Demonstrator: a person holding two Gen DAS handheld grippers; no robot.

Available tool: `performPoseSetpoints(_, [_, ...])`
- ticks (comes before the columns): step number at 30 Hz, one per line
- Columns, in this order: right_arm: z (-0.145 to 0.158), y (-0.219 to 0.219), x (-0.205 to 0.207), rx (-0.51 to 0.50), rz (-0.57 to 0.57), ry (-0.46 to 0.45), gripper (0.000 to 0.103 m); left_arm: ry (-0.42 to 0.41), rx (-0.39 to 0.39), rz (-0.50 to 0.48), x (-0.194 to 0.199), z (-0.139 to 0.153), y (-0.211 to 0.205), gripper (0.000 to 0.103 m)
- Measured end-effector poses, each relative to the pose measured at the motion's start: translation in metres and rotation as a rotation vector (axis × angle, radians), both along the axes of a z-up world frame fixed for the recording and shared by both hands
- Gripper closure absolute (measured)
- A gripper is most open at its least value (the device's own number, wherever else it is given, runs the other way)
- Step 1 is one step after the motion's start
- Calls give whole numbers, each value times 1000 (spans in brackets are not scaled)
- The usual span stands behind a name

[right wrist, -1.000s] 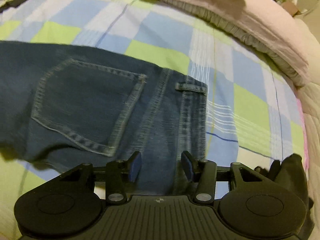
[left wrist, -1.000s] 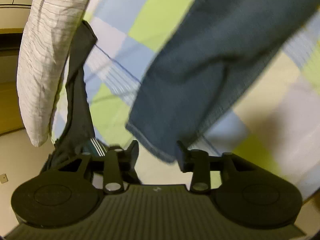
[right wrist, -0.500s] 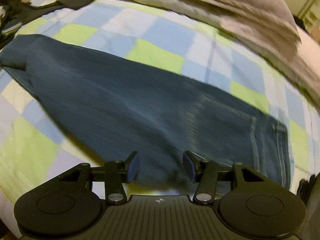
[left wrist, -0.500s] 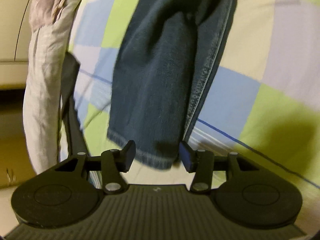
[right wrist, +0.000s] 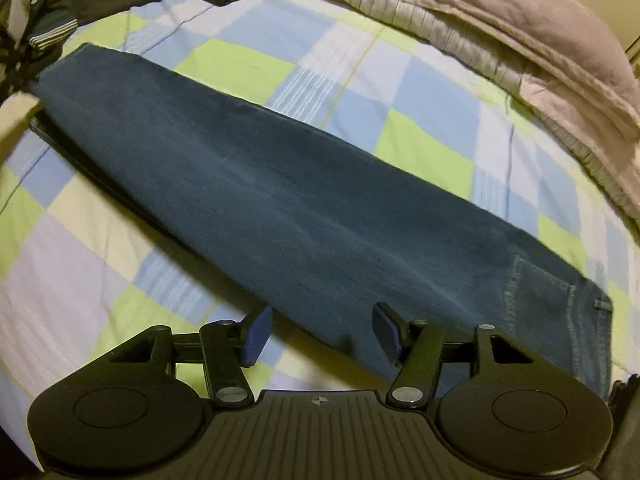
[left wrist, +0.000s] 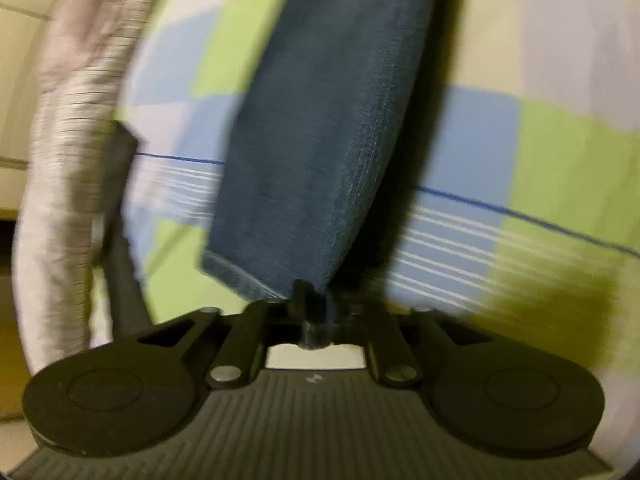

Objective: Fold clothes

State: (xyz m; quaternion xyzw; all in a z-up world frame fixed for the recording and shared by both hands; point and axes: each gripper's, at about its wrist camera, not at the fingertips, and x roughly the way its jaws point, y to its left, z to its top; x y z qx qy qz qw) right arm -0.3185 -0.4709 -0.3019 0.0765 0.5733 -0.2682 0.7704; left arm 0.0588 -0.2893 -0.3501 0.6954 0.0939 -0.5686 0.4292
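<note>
- On the checked bedsheet (right wrist: 424,140), the jeans (right wrist: 304,208) lie folded lengthwise.
- Left gripper (left wrist: 314,312) pinches the hem end of the jeans; right gripper (right wrist: 320,334) hovers released beside their seat.
- Likely next: carrying hem toward waistband, evenly.

Dark blue jeans (right wrist: 304,208), legs stacked, stretched diagonally across checkered bedsheet (right wrist: 424,148)

Left gripper (left wrist: 314,312): your jaws, apart half a second ago, now clamp the jeans (left wrist: 320,128) at the hem corner.
Right gripper (right wrist: 320,334): your view now takes in the whole leg; jaws spread wider.
</note>
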Motion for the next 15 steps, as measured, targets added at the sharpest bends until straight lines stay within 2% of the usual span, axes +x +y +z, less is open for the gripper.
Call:
performPoseSetpoints(1, [-3, -1, 3, 12, -6, 3, 44, 1, 27, -4, -1, -6, 1, 83])
performPoseSetpoints(5, [-8, -3, 17, 42, 15, 4, 44, 64, 72, 84, 6, 1, 4, 82])
performPoseSetpoints(6, [-8, -4, 19, 48, 26, -3, 44, 91, 66, 121, 9, 8, 5, 82])
performPoseSetpoints(12, [-19, -21, 47, 76, 78, -38, 44, 169, 21, 183, 30, 0, -50, 77])
performPoseSetpoints(15, [-30, -42, 69, 59, 141, -47, 44, 207, -1, 213, 41, -4, -78, 76])
